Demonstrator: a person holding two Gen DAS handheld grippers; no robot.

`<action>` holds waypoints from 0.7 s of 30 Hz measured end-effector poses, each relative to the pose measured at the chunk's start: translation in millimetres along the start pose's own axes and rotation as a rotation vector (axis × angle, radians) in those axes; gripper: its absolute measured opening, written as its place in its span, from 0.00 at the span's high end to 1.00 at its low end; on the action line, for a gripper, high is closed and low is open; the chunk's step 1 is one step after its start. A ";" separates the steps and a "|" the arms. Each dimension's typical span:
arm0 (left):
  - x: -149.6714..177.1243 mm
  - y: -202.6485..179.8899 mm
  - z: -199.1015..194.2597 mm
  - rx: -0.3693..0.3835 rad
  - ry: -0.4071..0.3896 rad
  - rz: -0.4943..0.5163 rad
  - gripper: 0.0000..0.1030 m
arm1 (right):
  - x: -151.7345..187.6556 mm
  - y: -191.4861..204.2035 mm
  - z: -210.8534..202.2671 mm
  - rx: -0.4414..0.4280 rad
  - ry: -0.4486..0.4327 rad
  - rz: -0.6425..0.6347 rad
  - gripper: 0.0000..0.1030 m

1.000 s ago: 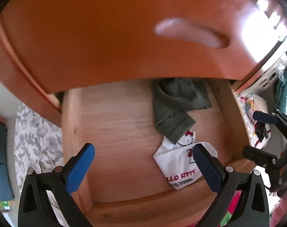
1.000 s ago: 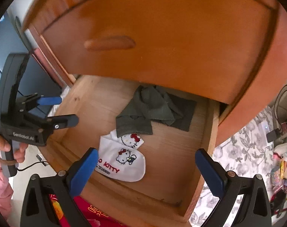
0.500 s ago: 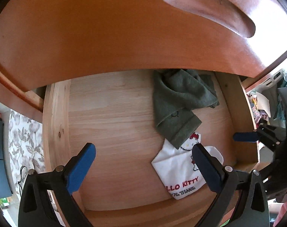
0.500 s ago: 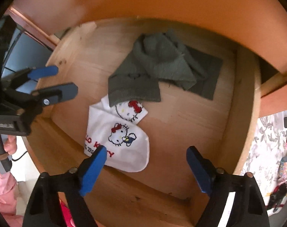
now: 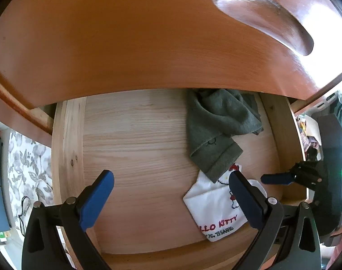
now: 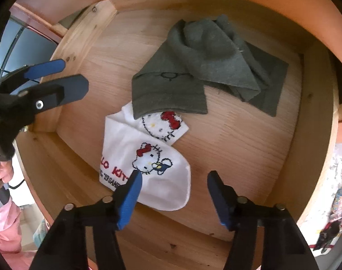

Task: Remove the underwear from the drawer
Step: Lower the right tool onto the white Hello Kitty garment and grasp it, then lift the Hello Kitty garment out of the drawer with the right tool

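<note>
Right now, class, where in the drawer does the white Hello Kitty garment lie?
In the right wrist view, the white Hello Kitty garment lies on the drawer floor near the front wall, its upper edge tucked under the grey-green garment.

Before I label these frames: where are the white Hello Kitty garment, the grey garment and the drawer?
white Hello Kitty garment (image 6: 162, 189), right wrist view, plain lower part.
grey garment (image 6: 171, 90), right wrist view, flat front panel.
drawer (image 5: 67, 139), left wrist view, left side wall.

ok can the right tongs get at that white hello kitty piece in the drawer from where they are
Probably yes. The right tongs hang open just above the white Hello Kitty piece, their jaws just closing in. Only its far corner is tucked under the grey garment; the near end lies bare.
</note>
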State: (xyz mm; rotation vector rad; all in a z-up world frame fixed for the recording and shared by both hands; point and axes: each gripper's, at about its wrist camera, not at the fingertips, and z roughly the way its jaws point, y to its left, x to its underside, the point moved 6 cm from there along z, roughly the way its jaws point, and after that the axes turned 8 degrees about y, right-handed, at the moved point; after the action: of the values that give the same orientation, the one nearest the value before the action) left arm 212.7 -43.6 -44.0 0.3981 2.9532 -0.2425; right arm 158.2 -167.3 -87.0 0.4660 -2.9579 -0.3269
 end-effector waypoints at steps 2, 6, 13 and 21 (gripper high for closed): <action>0.4 2.0 -0.7 0.007 -0.001 -0.004 0.01 | -2.1 4.8 2.7 -0.002 0.003 -0.004 0.52; 3.1 5.9 -1.1 0.022 -0.007 -0.023 0.01 | -2.4 14.2 9.9 0.013 0.016 -0.016 0.61; 7.4 11.3 -1.2 0.027 -0.002 -0.039 0.01 | -3.0 25.8 12.0 0.058 0.009 -0.041 0.67; 8.9 15.3 -4.0 0.030 -0.001 -0.045 0.01 | 9.0 31.9 12.0 0.090 -0.008 -0.066 0.75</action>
State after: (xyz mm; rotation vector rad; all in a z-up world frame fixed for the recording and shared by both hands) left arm 207.9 -26.1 -43.8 0.3357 2.9631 -0.2924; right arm 138.6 -138.2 -90.4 0.5755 -2.9798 -0.2035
